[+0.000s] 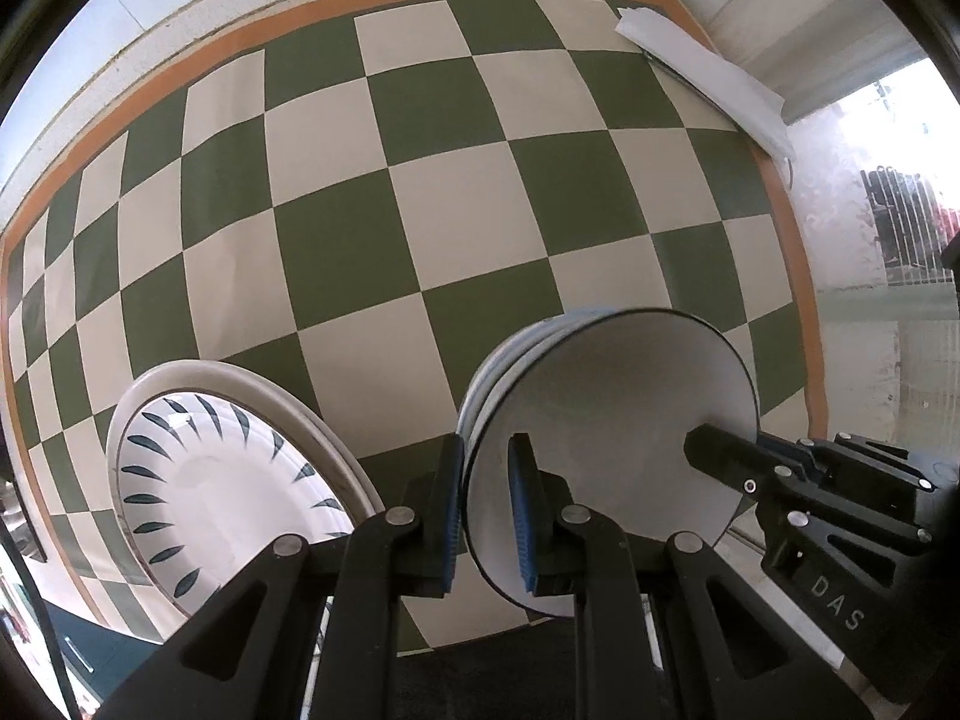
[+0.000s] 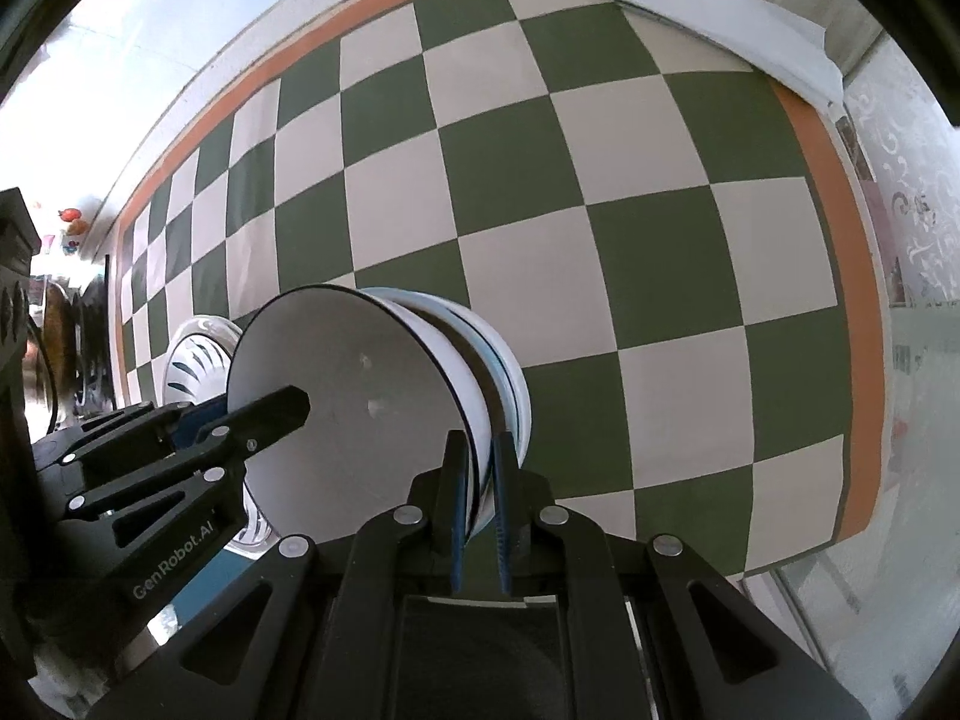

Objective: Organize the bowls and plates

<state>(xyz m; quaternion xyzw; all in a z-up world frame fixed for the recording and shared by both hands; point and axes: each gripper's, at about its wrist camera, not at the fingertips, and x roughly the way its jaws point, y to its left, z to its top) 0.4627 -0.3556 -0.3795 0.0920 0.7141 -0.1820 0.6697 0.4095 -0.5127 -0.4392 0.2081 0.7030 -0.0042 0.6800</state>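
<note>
Over the checkered cloth [image 1: 420, 210], both tongs [image 1: 486, 498] [image 2: 480, 492] pinch opposite rims of nested white bowls [image 1: 606, 420].

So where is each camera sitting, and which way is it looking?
Left wrist view: sits on the left gripper, looks down its fingers at the checkered cloth and leaf-patterned plates; the right gripper shows.
Right wrist view: sits on the right gripper, looks down; the left gripper shows.
Both share the stacked bowls, each gripper shut on the rim.
</note>
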